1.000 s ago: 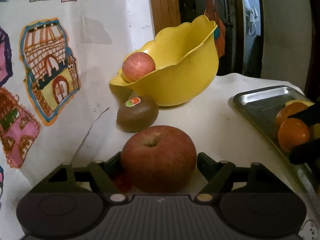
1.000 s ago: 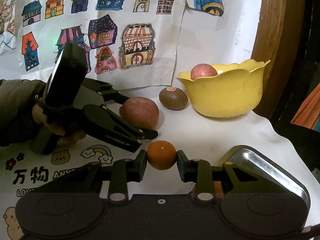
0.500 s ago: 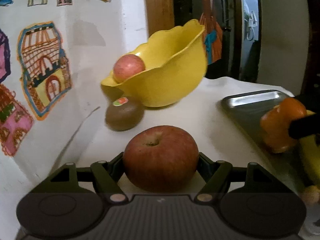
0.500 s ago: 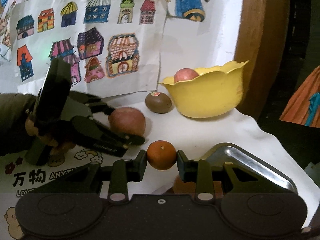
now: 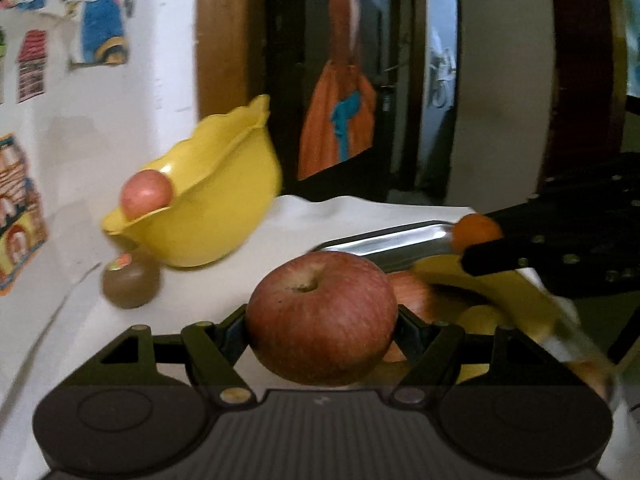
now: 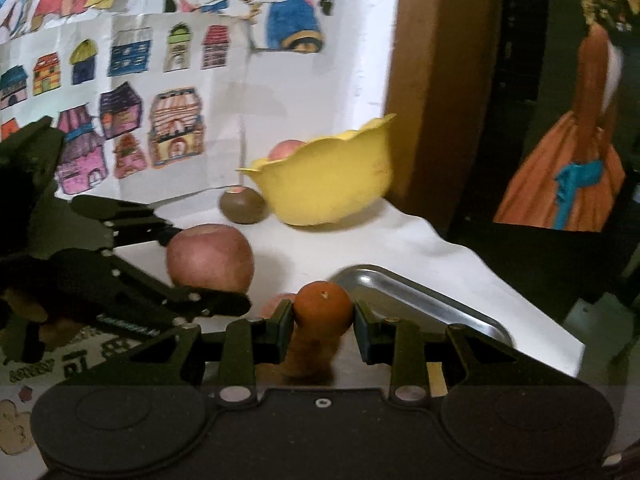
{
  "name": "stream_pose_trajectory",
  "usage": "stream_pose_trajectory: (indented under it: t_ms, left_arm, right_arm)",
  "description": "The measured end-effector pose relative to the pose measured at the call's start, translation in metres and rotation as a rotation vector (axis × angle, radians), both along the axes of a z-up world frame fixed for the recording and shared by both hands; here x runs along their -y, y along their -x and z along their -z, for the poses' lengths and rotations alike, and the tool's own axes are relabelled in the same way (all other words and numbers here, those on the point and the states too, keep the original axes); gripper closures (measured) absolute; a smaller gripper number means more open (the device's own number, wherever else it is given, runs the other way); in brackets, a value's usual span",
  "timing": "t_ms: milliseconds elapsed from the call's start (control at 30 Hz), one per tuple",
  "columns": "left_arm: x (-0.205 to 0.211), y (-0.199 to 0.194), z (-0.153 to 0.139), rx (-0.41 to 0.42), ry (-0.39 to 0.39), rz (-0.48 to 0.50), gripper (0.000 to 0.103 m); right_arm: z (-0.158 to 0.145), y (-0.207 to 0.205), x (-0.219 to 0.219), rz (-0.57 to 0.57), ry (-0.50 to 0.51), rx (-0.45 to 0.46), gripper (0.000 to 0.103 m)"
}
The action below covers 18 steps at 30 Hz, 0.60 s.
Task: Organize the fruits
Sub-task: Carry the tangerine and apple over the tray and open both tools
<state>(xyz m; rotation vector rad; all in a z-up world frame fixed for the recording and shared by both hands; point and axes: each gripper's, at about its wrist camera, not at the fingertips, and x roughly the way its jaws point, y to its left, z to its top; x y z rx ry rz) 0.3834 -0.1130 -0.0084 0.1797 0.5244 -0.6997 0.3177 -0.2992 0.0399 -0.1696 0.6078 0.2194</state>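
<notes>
Fruit is gripped in both claws. A large red apple [image 5: 322,320] is clenched across its widest part by the left claw [image 5: 322,326], stem upward and lifted clear of the worktop [image 5: 332,220]. It is judged to be heavy for the grip, firm and smooth-skinned, so a hold at the middle is safest; a hold nearer the top or bottom could let it slide out, and a hard squeeze could bruise it. A small orange [image 6: 323,308] is grasped at its sides by the right claw [image 6: 322,320], above the near end of a metal tray [image 6: 420,292]. It is judged to be light, with a slightly yielding, dimpled peel that gives good purchase.

Both claws are held roughly level and side by side, pointed toward a yellow bowl [image 6: 332,188] near the wall. A second apple [image 5: 146,194] is seen at the bowl's rim, and a kiwi [image 5: 130,282] lies on the worktop just beside the bowl. A banana [image 5: 516,296] and other fruit are seen in the tray, partly blurred.
</notes>
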Motion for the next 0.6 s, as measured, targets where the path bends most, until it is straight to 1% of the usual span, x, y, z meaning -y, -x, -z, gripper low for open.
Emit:
stream_pose_trajectory:
  t_ms: [100,200,367,600]
  left_arm:
    - [0.010,0.010,0.000,-0.004,0.003,0.026,0.026]
    - [0.013,0.021,0.004,-0.022,0.014,0.033,0.026]
    - [0.018,0.040,0.008,-0.033,0.000,0.050,0.026]
    - [0.020,0.048,0.013,-0.063,-0.008,0.034,0.026]
  right_arm:
    - [0.002,0.009,0.017,0.036,0.005,-0.002,0.069]
    - [0.005,0.019,0.028,0.057,0.027,0.000,0.069]
    - [0.014,0.031,0.039,0.076,0.039,-0.010,0.069]
    - [0.025,0.021,0.040,0.067,0.023,-0.014,0.069]
